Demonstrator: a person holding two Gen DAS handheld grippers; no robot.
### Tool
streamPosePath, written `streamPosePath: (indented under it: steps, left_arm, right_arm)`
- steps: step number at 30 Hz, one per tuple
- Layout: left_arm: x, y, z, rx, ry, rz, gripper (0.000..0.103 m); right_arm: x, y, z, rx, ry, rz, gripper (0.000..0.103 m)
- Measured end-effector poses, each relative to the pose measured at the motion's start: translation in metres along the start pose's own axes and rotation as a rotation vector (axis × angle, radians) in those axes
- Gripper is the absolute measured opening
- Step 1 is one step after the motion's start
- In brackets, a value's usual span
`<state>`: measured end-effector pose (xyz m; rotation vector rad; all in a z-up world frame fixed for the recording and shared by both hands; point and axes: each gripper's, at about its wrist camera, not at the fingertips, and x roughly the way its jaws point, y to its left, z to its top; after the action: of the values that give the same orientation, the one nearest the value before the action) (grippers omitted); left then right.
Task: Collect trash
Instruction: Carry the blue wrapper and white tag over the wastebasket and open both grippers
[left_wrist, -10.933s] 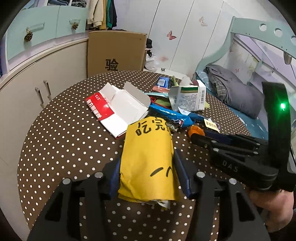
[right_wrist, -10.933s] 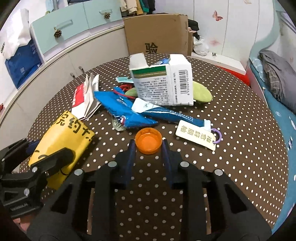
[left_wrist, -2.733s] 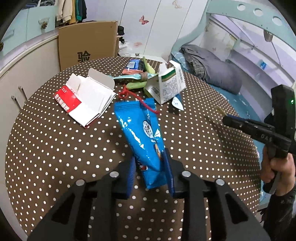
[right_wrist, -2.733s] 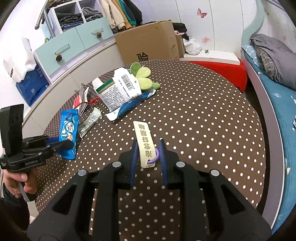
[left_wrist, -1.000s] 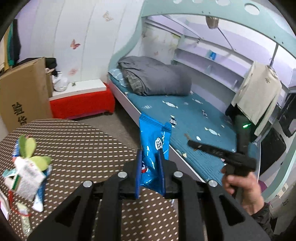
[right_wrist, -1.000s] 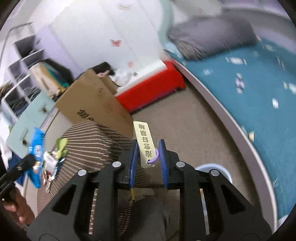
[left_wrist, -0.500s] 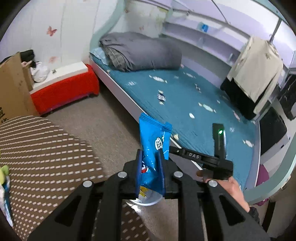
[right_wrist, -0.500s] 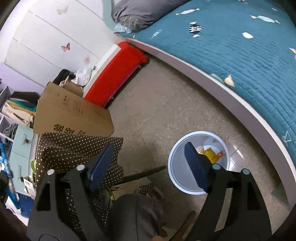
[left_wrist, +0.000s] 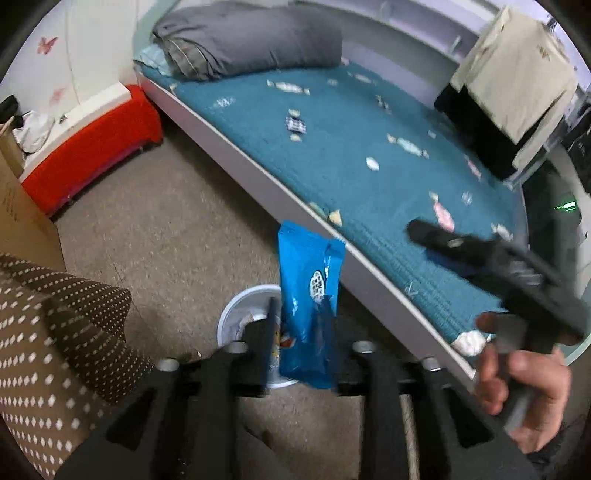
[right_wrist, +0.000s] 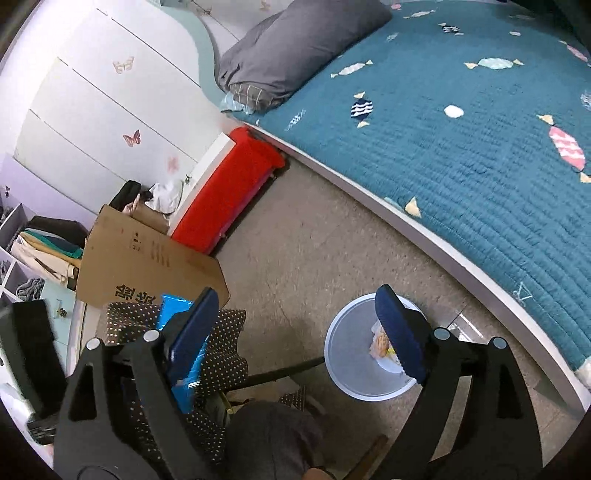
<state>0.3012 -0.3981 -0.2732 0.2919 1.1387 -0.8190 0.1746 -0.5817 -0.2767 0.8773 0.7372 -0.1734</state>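
Observation:
A blue snack packet (left_wrist: 310, 266) stands upright between the fingers of my left gripper (left_wrist: 299, 301). The jaws are opening and the pads have come off the packet. Right beneath it on the floor is a white round bin (left_wrist: 231, 321). My right gripper (right_wrist: 295, 325) hangs over the same bin (right_wrist: 332, 354), its jaws opening wide with nothing between them. Some trash (right_wrist: 380, 343) lies inside the bin. In the right wrist view the packet (right_wrist: 171, 310) shows behind the right gripper's left finger. A hand (left_wrist: 524, 369) holds the right gripper (left_wrist: 421, 232) at the right of the left wrist view.
A bed with a teal quilt (left_wrist: 369, 155) and a white edge runs close past the bin. The brown polka-dot tablecloth (left_wrist: 55, 332) hangs at the left. A cardboard box (right_wrist: 147, 266) and a red bench (right_wrist: 229, 195) stand further back. A grey-clad knee (right_wrist: 273, 435) is below.
The left gripper swung down over the bin and its jaws parted around the blue packet. The right gripper dropped the yellow tag and now stands wide open over the bin.

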Motion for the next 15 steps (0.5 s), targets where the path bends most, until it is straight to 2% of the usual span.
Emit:
streamPosePath:
  steps: [1, 2, 6, 8, 15]
  left_arm:
    - [0.006, 0.0, 0.002, -0.004, 0.021, 0.005, 0.085]
    - [0.011, 0.001, 0.005, -0.016, 0.042, 0.03, 0.09]
    - [0.002, 0.004, 0.007, -0.012, 0.016, 0.045, 0.09]
    - [-0.01, 0.007, 0.004, -0.023, -0.006, 0.037, 0.09]
    - [-0.081, 0.015, -0.019, -0.045, -0.16, 0.043, 0.093]
  right_arm:
    - [-0.001, 0.001, -0.001, 0.001, -0.002, 0.0, 0.087]
    - [-0.003, 0.002, -0.002, 0.003, -0.004, 0.0, 0.088]
    - [-0.008, 0.008, -0.005, 0.019, -0.011, 0.0, 0.096]
    - [-0.011, 0.012, -0.008, 0.025, -0.02, -0.006, 0.097]
    - [-0.029, 0.045, -0.022, -0.009, -0.079, -0.019, 0.097]
